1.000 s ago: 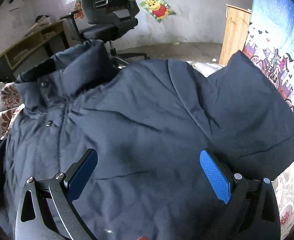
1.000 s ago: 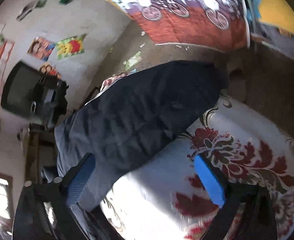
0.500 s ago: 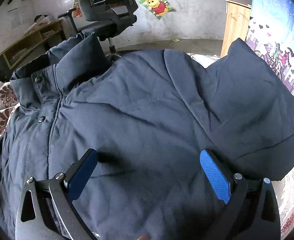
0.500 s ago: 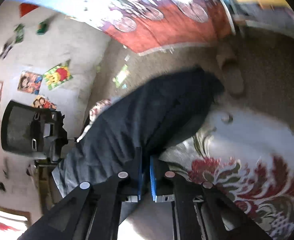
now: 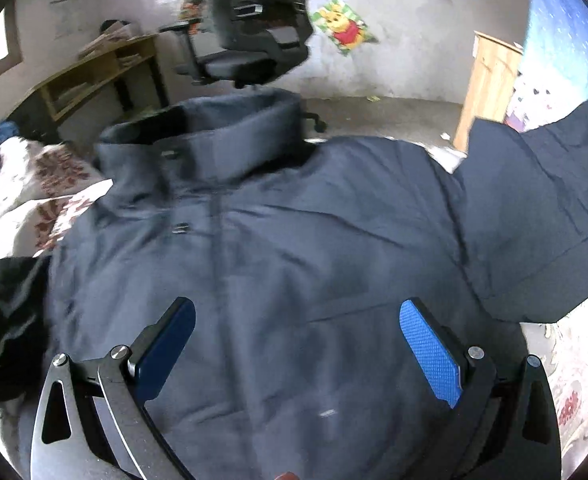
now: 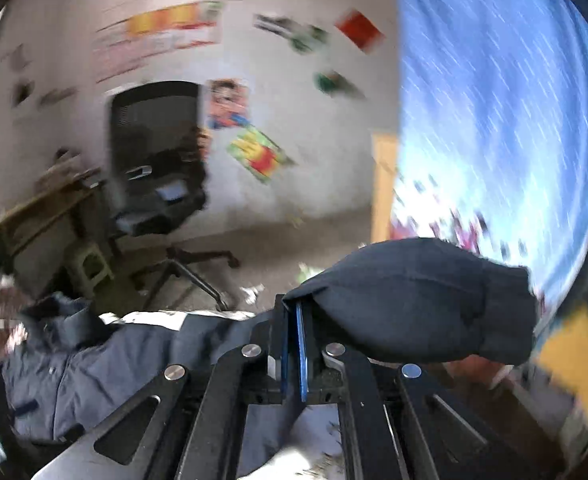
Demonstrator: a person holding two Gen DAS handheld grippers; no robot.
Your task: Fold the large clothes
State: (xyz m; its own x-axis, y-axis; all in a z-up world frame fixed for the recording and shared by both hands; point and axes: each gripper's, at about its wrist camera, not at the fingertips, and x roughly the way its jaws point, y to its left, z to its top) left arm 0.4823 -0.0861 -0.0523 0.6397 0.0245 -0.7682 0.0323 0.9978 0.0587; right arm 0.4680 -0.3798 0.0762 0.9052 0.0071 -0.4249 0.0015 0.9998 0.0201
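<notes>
floral bedspread (image 5: 34, 208) under the navy jacket (image 5: 294, 260), spread front-up. our right gripper (image 6: 297, 344) has its jaws clamped on the sleeve (image 6: 421, 312), lifted off the bed. left gripper (image 5: 294, 344) jaws wide apart, empty, above the chest. risk: puffy sleeve slips out mid-swing, or the unpinned body drags along.

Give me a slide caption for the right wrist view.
Right gripper shut on the jacket sleeve, lifting it above the bed, office chair behind.
</notes>
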